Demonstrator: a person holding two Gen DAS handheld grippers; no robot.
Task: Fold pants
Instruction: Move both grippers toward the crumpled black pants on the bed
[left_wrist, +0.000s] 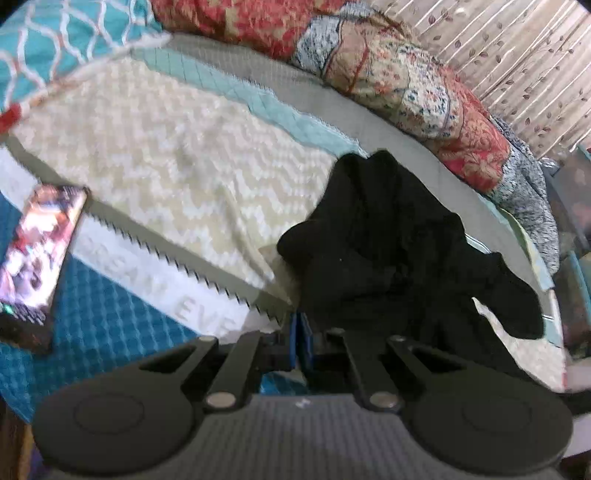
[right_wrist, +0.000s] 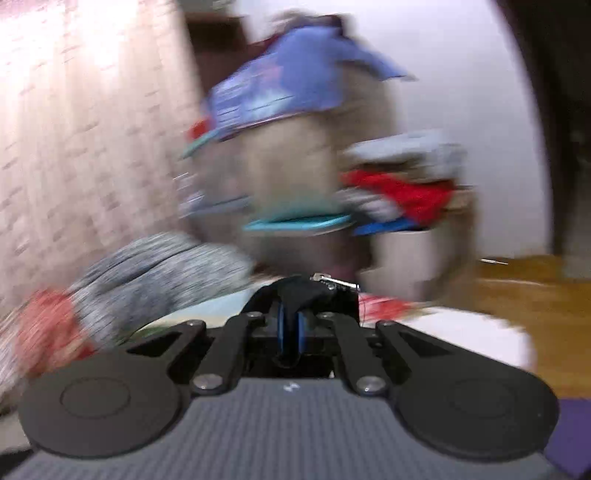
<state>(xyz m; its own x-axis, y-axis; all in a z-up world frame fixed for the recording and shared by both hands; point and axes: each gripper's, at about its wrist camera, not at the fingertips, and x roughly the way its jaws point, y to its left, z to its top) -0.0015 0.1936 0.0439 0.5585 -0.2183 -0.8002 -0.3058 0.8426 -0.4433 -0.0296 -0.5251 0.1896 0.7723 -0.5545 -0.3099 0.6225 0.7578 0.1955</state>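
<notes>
I've got both tongs pinching black pants (left_wrist: 399, 251), left tongs (left_wrist: 300, 332) low center, right tongs (right_wrist: 291, 325) low center, cloth bunched on the bed (left_wrist: 388, 122) right of center — folding barely begun.

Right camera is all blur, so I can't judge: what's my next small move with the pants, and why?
Probably lift and spread both ends apart: the black pants lie bunched on the bed, with both the left gripper and right gripper shut on black cloth.
</notes>
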